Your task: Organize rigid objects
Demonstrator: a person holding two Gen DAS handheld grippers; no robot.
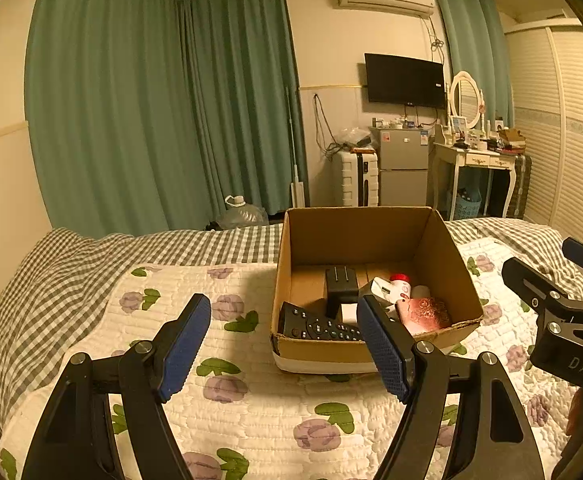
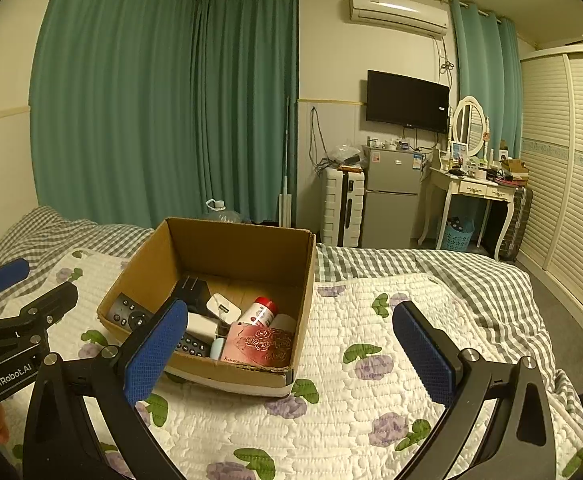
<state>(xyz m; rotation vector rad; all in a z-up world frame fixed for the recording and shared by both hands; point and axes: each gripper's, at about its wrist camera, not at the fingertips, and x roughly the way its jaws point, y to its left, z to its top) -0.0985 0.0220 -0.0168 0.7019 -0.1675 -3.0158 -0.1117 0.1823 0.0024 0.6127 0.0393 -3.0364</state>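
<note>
**One box, loosely packed, both grippers empty**

While the bed point(image 2: 391, 420) carries nothing loose that either view shows, the one cardboard box point(image 2: 219, 252) sits on its floral quilt, and the rigid objects lie inside it in a heap rather than in order. Both tools hover short of the box: the left gripper point(image 1: 283, 346) has its fingers spread wide with nothing between them, and the right gripper point(image 2: 291, 354) is likewise parted and empty.

My guess at the risk: the soft quilt gives no firm base, so a push on the box wall could tip or slide it, and a reach into the crowded pile could snag a neighbour.

Counted inside: one black remote point(image 1: 319, 326), one black block point(image 1: 341, 284), one white adapter-like piece point(image 2: 222, 309), one red-capped bottle point(image 2: 260, 312), one pink patterned box point(image 2: 257, 346). Smaller pale items lie partly hidden, so that count may run short.
</note>
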